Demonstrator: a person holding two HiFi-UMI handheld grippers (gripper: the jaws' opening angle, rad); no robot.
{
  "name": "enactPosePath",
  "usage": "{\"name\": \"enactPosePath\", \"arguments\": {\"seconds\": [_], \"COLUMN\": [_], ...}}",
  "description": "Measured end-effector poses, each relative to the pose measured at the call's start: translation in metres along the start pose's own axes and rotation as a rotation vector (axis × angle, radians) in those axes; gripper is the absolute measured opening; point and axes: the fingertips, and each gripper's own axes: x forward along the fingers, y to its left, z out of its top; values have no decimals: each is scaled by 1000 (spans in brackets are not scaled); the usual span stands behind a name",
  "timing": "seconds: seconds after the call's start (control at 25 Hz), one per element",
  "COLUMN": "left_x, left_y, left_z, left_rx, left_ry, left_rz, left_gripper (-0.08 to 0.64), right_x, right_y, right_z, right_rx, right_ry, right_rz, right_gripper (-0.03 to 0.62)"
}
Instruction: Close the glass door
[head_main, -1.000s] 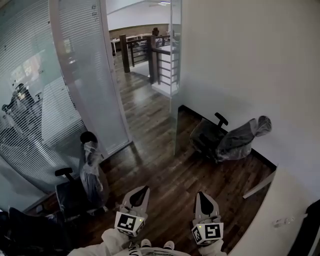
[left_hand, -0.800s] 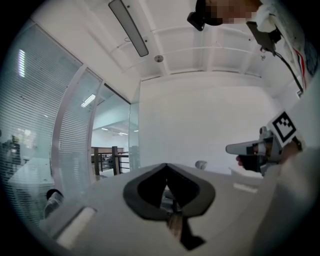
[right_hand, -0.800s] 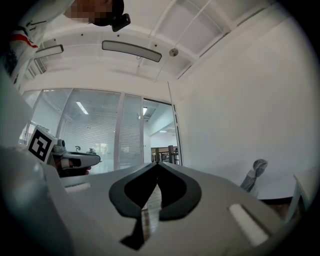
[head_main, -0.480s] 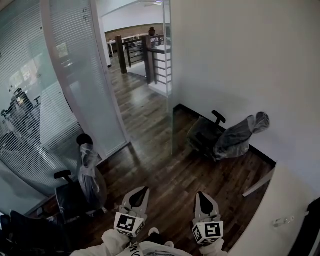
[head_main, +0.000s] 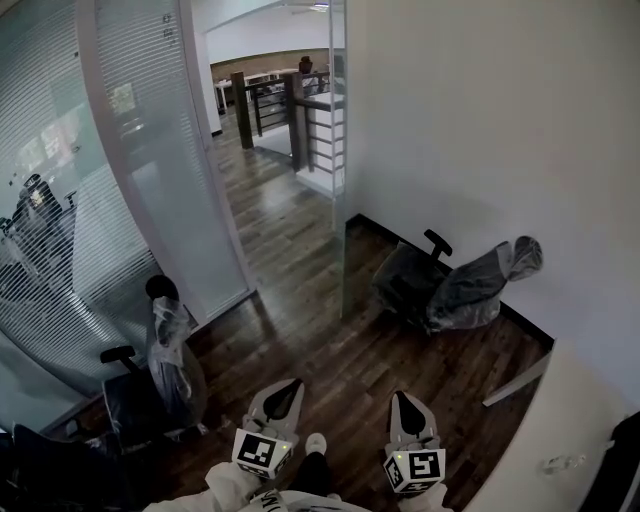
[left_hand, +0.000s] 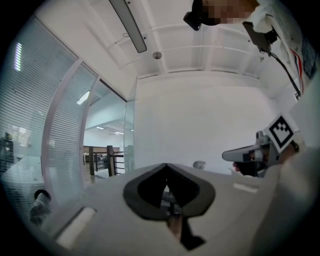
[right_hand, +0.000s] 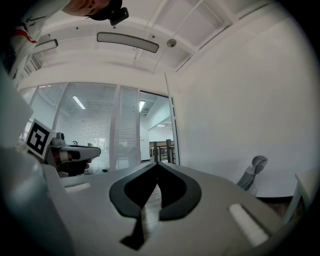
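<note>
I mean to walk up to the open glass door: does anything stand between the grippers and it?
Nothing visible does. Bare wood floor runs from the left gripper and right gripper to the glass door; the wrapped chair sits right of it, a second chair left by the frosted partition.

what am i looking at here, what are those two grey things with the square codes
No robot: a person holds a gripper in each hand. The head view looks down from the person's head at the left gripper and right gripper, each carrying a marker cube. The two gripper views come from cameras riding on them. Both have jaws shut, holding nothing. Ahead, across the wooden floor, the glass door stands open, seen edge-on. A wrapped chair stands by the right wall, a second chair at the left.
</note>
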Motion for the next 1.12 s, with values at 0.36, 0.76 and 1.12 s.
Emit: {"name": "enactPosePath", "arguments": {"seconds": [0.36,0.76,1.12], "left_x": [50,110,152], "left_y": [45,96,141], "left_z": [-19,-21,-27], "left_rx": [43,30,26], "left_ry": [11,13,40], "left_rz": [17,9,-20], "left_gripper": [2,2,2], "right_x": [71,150,203], "right_y": [-7,-21,-25], "right_z": [-12,-12,-29], "right_rx": [0,6,25], "right_ry": [39,57,97], "right_rz": [18,10,-18], "right_gripper": [6,6,5]}}
